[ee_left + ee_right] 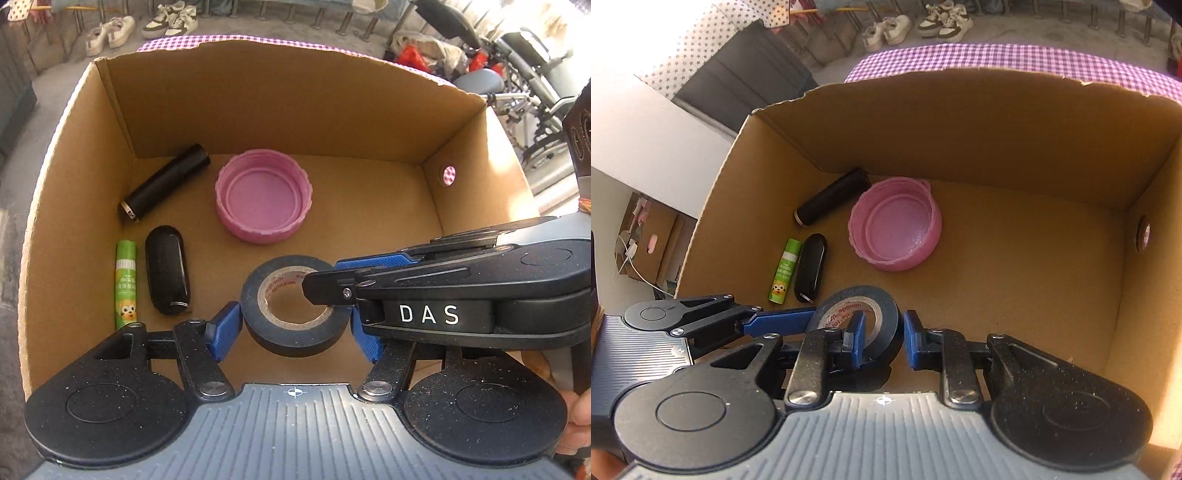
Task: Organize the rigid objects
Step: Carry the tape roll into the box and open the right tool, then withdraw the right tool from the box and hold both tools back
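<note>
A black tape roll (295, 306) lies near the front of an open cardboard box (258, 92). My left gripper (295, 325) straddles the roll, its blue fingers (226, 328) touching the outer sides. My right gripper (882, 339) reaches in from the right, one finger (857, 332) inside the roll's hole and the other outside, around the roll's wall (886, 321). In the box also lie a pink lid (264, 195), a black cylinder (164, 182), a black oval case (168, 275) and a green glue stick (126, 282).
The box stands on a purple checked cloth (997, 57). The box's right half has bare floor (1015, 295). Shoes (110, 33) and folded wheelchairs (524, 74) stand on the ground beyond.
</note>
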`<state>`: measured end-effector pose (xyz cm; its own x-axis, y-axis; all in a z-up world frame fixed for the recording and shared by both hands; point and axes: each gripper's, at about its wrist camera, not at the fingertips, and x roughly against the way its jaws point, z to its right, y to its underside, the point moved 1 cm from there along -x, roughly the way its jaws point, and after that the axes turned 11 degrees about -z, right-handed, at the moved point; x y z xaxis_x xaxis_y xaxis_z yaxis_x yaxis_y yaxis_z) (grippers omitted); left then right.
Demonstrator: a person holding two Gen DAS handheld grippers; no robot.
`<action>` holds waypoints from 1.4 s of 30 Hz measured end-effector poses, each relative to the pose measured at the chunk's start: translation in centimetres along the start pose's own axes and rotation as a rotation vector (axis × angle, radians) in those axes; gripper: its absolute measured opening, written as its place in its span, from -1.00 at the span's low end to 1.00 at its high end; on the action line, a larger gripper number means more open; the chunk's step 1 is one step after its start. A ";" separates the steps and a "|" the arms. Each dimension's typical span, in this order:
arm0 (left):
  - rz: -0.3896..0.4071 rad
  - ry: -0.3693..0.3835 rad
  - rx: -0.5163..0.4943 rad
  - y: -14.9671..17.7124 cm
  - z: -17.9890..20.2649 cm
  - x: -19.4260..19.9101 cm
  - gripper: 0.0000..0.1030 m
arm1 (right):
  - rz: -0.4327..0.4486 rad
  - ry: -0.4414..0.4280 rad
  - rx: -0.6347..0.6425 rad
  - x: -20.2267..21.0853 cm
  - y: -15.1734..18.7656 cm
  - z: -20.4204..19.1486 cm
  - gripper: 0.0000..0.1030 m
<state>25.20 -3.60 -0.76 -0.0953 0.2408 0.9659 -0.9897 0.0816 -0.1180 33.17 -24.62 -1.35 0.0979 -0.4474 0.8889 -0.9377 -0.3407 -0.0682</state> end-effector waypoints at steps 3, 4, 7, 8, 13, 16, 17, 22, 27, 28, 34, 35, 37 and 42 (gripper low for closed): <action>0.009 -0.018 0.022 -0.1 -0.1 0.1 0.27 | -0.009 -0.019 -0.018 -0.4 -0.1 0.1 -0.50; 0.012 -0.014 0.021 -0.2 -0.2 0.2 0.27 | -0.002 -0.035 -0.020 -0.4 -0.1 0.1 -0.50; 0.035 -0.018 0.023 -0.2 -0.3 0.7 0.30 | 0.019 -0.088 -0.033 0.0 0.1 0.2 -0.50; 0.047 -0.017 0.022 -0.2 -0.3 1.0 0.30 | 0.031 -0.097 -0.032 0.2 0.2 0.1 -0.50; 0.141 -0.009 0.009 0.8 0.0 3.5 0.38 | 0.132 -0.133 -0.024 3.0 1.5 -0.5 -0.50; 0.209 -0.010 -0.010 2.0 0.7 5.7 0.46 | 0.222 -0.144 -0.020 6.0 3.1 -0.7 -0.50; 0.234 -0.007 -0.019 2.5 1.1 6.4 0.50 | 0.250 -0.145 -0.017 6.8 3.7 -0.9 -0.49; 0.363 0.013 -0.099 6.2 2.5 9.9 0.74 | 0.500 -0.054 0.038 11.7 11.0 -2.4 0.34; 0.441 0.060 -0.187 11.0 3.8 11.0 0.94 | 0.686 0.074 0.034 13.6 19.7 -3.4 0.98; 0.450 0.076 -0.201 11.8 3.9 10.9 0.94 | 0.718 0.096 0.026 13.6 21.3 -3.6 1.00; 0.455 0.184 -0.209 15.6 4.1 8.5 0.98 | 0.797 0.249 -0.094 11.8 28.6 -3.7 1.00; 0.435 0.216 -0.195 16.0 3.8 7.9 0.99 | 0.800 0.264 -0.116 11.4 29.3 -3.6 1.00; 0.393 0.268 -0.167 16.4 3.3 6.7 0.99 | 0.795 0.284 -0.141 11.0 30.4 -3.5 1.00; 0.393 0.199 -0.074 18.1 2.3 4.5 0.99 | 0.792 0.436 -0.120 9.6 32.5 -4.5 1.00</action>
<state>6.63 -3.31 1.95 -0.4327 0.4479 0.7824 -0.8717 0.0138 -0.4899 2.16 -36.21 6.98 -0.7010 -0.1536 0.6964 -0.7080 0.0324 -0.7055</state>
